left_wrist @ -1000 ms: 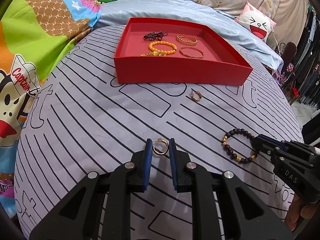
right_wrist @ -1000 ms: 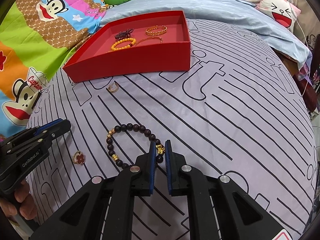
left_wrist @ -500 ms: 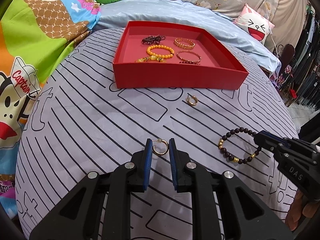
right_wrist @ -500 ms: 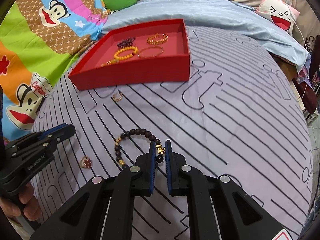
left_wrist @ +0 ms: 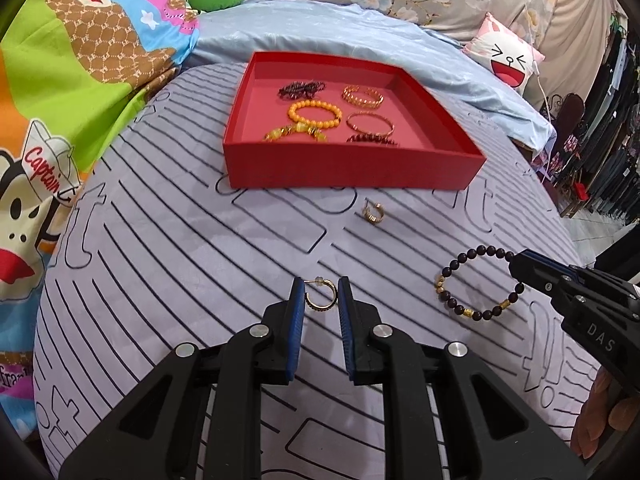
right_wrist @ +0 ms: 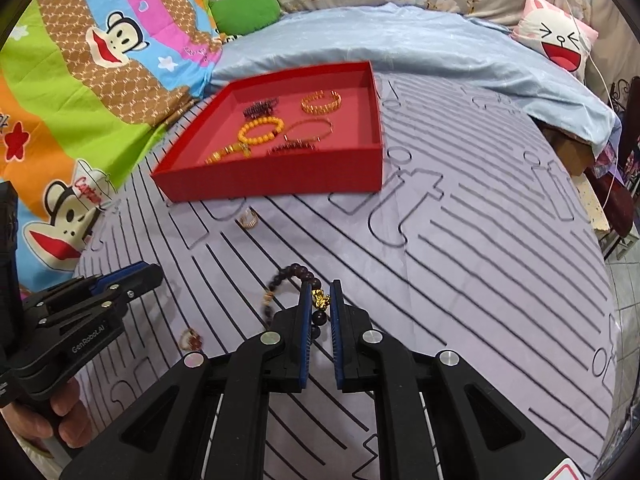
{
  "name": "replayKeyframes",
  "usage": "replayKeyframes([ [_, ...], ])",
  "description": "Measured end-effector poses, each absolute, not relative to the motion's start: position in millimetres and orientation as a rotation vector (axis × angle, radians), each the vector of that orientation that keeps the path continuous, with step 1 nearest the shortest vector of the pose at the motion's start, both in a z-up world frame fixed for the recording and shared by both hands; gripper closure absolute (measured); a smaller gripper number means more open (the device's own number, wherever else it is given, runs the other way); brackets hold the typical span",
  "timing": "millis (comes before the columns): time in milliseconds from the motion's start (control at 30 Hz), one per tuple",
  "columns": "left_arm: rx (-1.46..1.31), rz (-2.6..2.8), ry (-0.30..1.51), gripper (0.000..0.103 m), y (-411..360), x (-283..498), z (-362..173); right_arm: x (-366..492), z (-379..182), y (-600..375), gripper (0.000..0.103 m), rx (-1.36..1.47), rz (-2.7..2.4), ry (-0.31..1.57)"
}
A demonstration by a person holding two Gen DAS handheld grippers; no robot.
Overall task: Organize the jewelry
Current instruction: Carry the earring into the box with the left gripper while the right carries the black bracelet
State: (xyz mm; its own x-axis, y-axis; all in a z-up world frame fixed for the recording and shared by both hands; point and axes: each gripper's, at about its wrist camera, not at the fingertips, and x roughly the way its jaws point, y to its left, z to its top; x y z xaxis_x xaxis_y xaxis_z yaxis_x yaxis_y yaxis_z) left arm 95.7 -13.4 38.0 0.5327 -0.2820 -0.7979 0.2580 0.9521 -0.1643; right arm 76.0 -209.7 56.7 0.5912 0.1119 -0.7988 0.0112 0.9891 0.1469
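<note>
My left gripper (left_wrist: 321, 294) is shut on a gold hoop earring (left_wrist: 320, 298) and holds it above the striped lilac sheet. My right gripper (right_wrist: 319, 300) is shut on a dark bead bracelet (right_wrist: 294, 276) at its gold charm; the bracelet hangs lifted off the sheet and shows in the left wrist view (left_wrist: 476, 284). A red tray (left_wrist: 344, 168) ahead holds several bracelets, among them an orange bead one (left_wrist: 316, 114). A second gold earring (left_wrist: 373, 213) lies before the tray. A red clover piece (right_wrist: 191, 338) lies on the sheet, at lower left in the right wrist view.
The sheet covers a rounded bed surface that drops away at right. A cartoon monkey blanket (left_wrist: 60, 80) lies left, a light blue quilt (right_wrist: 400, 40) and a pink cat pillow (left_wrist: 506, 58) behind the tray.
Both grippers have risen and moved toward the tray with their loads. The bead bracelet has come up off the sheet and now dangles from the right gripper.
</note>
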Motion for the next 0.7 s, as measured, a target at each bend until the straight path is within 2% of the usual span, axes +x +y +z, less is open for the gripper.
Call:
replayKeyframes([
  [400, -0.041, -0.362, 0.896, 0.087, -18.4, 125.3, 81.6, 111.1, 105.5, -212.5, 0.095, 0.111, 0.071, 0.843],
  [700, -0.003, -0.357, 0.821, 0.087, -31.2, 190.2, 111.7, 181.8, 133.6, -214.0, 0.095, 0.094, 0.085, 0.792],
])
